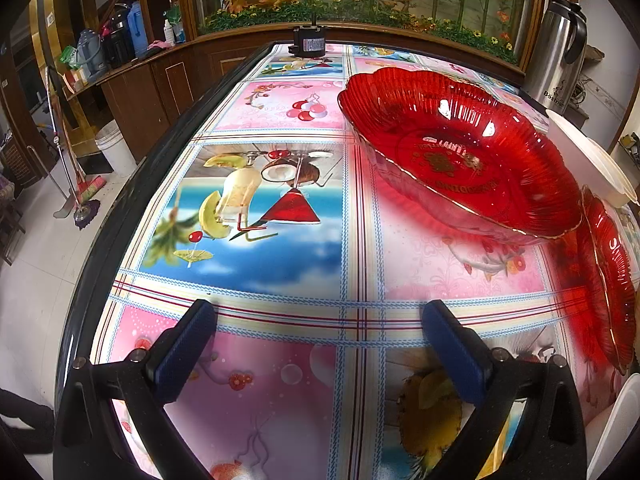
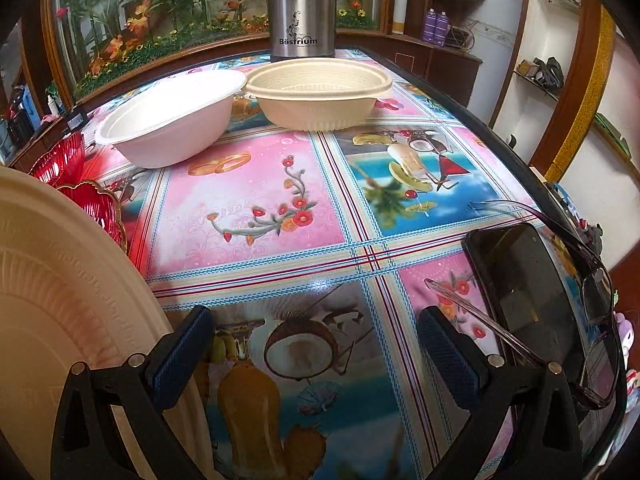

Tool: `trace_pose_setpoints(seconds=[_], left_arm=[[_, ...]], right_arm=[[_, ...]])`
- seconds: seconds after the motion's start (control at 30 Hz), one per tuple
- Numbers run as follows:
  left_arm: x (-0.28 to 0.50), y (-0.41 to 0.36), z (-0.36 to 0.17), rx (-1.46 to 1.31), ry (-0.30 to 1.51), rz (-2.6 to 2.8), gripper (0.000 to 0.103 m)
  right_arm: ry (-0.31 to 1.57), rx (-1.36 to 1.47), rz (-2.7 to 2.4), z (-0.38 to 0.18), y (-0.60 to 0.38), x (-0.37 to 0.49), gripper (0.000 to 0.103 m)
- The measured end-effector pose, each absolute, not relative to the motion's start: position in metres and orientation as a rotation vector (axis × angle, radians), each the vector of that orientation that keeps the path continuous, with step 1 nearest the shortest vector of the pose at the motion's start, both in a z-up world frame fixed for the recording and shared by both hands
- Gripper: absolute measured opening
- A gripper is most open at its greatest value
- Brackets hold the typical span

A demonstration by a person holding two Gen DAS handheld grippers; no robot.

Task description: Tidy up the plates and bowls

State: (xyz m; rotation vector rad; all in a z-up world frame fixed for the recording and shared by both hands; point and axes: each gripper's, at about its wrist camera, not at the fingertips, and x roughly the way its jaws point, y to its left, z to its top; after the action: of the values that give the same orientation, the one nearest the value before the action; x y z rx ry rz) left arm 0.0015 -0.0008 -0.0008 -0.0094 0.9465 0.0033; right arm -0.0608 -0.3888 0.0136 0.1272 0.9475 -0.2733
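Both grippers, left [image 1: 320, 344] and right [image 2: 316, 344], spread wide, empty, over the desk [image 1: 280, 312]. Red bowl [image 1: 460, 152] toward the far right; white bowl [image 2: 172, 124] beside cream bowl [image 2: 320, 96] near the far edge.

Left wrist view: low over the tabletop [image 1: 280, 312], facing along its length toward the far planter wall, the large red dish [image 1: 460, 152] close at right. Right wrist view: similarly low, facing the same far end from farther right, near the white bowl [image 2: 172, 128]. Shared: the steel flask [image 1: 556, 48] [image 2: 302, 8], red dish [image 2: 60, 160], white bowl [image 1: 588, 160].
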Motion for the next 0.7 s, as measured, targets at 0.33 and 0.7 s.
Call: trace_pose_setpoints(seconds=[0.33,0.7], left_arm=[[0.0015,-0.001,-0.0008,-0.009,0.947,0.003,0.103],[-0.0007,-0.0039,0.0005,-0.04,0.948,0.057,0.103]], right_arm=[[0.948,0.126,-0.279,0.0136,-0.3875,-0.0588,0.102],[1.0,0.105,-0.215,0.0138,-0.3903,-0.0538,0.102]])
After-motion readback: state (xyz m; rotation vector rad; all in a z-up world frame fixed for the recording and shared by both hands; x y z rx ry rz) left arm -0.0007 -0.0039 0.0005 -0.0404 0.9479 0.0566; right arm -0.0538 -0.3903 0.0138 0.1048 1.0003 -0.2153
